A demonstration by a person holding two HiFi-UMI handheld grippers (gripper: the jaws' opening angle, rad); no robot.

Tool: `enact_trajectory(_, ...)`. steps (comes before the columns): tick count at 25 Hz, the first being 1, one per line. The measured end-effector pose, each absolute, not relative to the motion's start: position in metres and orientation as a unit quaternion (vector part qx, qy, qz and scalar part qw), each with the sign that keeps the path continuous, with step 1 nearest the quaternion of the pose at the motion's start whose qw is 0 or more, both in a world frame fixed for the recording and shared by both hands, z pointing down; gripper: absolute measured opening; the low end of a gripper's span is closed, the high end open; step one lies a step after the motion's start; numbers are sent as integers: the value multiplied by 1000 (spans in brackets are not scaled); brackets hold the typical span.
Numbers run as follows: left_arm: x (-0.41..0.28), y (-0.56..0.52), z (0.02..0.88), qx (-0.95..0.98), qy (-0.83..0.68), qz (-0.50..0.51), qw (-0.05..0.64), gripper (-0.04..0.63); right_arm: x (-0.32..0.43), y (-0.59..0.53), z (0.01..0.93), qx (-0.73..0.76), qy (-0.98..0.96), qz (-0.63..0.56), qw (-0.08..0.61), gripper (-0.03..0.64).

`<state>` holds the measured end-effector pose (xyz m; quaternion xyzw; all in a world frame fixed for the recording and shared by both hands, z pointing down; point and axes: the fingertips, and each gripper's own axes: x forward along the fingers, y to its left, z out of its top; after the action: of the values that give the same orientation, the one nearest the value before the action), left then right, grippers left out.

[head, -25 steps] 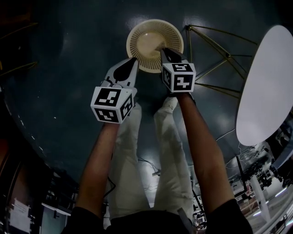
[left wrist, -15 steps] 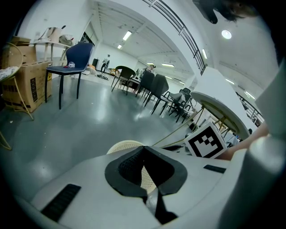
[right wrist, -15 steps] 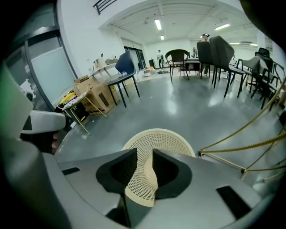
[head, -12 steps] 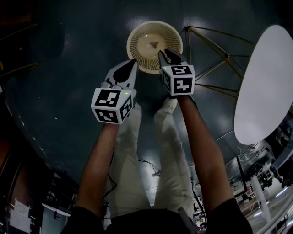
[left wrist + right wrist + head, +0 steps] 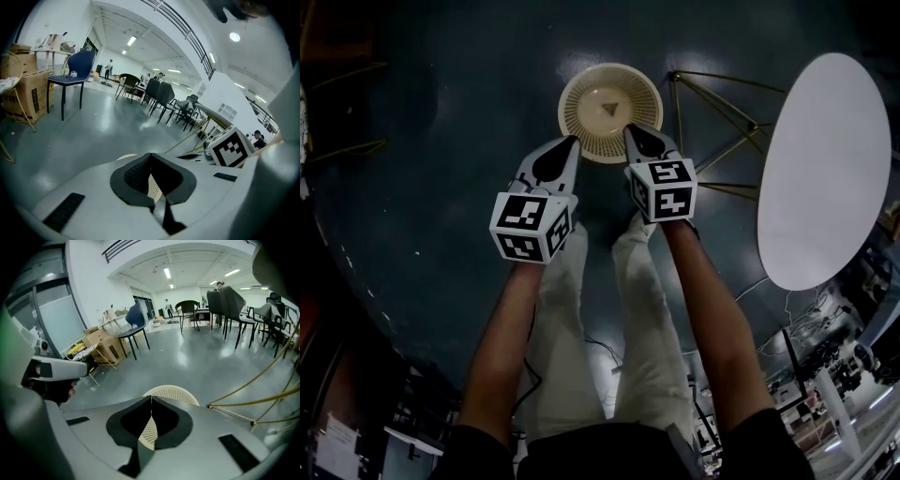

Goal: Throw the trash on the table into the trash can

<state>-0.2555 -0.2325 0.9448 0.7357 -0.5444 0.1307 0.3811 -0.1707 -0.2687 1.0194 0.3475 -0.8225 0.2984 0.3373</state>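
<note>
Closed right hand-held gripper [image 5: 631,132] above trash can [image 5: 579,94]

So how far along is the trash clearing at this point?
Done: a small dark triangular scrap lies inside the cream perforated round trash can on the floor. In hand: nothing; the left tongs are shut and empty, the right tongs have just been closing with nothing between them, both above the can. Left: the white oval table shows no trash on the part in view, so perhaps nothing.
</note>
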Motion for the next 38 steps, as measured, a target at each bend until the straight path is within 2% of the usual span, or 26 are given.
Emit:
enact_trajectory(9, -246, -243, 882, 753, -534, 135, 359, 15, -160, -270, 939, 366, -829, 290, 309, 20)
enact_trajectory(15, -247, -246, 818, 770, -536, 165, 305, 15, -159, -265, 866, 370, -834, 282, 297, 20)
enact_trajectory(32, -215, -248, 637, 821, -495, 148, 243, 15, -146, -257, 665, 375, -861, 233, 255, 20)
enact_trajectory(38, -208, -246, 566, 835, -484, 141, 220, 15, -146, -255, 586, 384, -874, 209, 212, 20)
